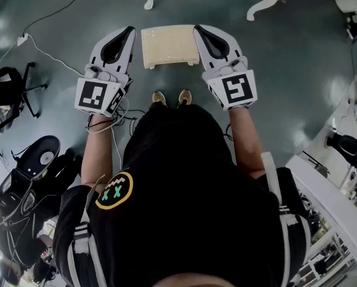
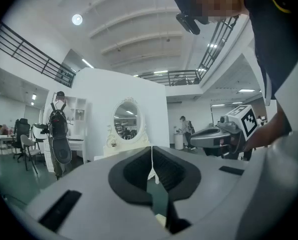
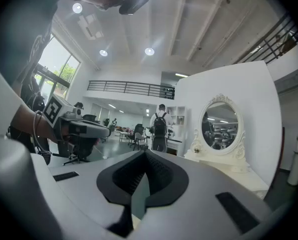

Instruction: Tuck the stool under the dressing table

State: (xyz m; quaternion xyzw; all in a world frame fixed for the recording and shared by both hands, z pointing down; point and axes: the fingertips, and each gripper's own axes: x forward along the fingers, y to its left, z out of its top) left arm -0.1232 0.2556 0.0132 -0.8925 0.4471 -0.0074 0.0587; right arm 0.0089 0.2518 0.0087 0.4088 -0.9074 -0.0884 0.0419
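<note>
A cream rectangular stool (image 1: 169, 45) stands on the dark floor just ahead of the person's shoes. Beyond it are the white curved legs of the dressing table (image 1: 259, 6). My left gripper (image 1: 129, 32) is held level beside the stool's left edge, jaws shut and empty. Level by the right edge is my right gripper (image 1: 200, 30), also shut with nothing in it. In the left gripper view my shut left gripper (image 2: 151, 157) faces the dressing table's oval mirror (image 2: 125, 118). In the right gripper view my shut right gripper (image 3: 145, 159) points left of the mirror (image 3: 220, 125).
An office chair (image 1: 11, 88) and a white cable (image 1: 46, 54) lie at the left, with black gear (image 1: 29, 172) lower left. A white counter edge (image 1: 330, 187) runs along the right. A person with a backpack (image 3: 159, 129) stands in the background.
</note>
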